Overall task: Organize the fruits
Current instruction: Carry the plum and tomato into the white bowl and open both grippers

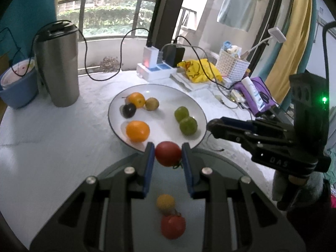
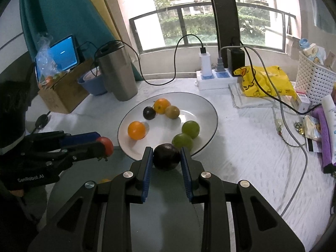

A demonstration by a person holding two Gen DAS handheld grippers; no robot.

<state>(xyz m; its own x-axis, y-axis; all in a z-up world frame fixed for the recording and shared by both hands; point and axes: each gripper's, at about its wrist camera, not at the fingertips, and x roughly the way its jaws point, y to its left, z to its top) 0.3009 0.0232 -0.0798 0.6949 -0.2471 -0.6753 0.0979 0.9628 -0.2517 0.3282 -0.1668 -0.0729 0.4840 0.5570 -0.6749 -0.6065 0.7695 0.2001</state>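
My left gripper (image 1: 168, 154) is shut on a red tomato (image 1: 168, 153), held just above the near rim of the white plate (image 1: 159, 88). In the right wrist view, my right gripper (image 2: 167, 157) is shut on a dark purple fruit (image 2: 166, 157) at the plate's (image 2: 208, 109) near edge. The plate holds two oranges (image 1: 137, 131), two green fruits (image 1: 188, 125), a kiwi (image 1: 152, 104) and a dark plum (image 1: 128, 110). Below the left gripper, a yellow fruit (image 1: 165, 203) and another red tomato (image 1: 172, 226) lie on a grey round dish (image 1: 220, 163). The left gripper (image 2: 103, 147) also shows at the left of the right view.
A steel tumbler (image 1: 57, 65) and a blue bowl (image 1: 17, 86) stand at the back left. A power strip (image 2: 212, 79) with cables, a yellow bag (image 2: 264, 82), a white basket (image 2: 315, 79) and purple clutter (image 2: 327, 134) crowd the right. A cardboard box (image 2: 61, 92) sits far left.
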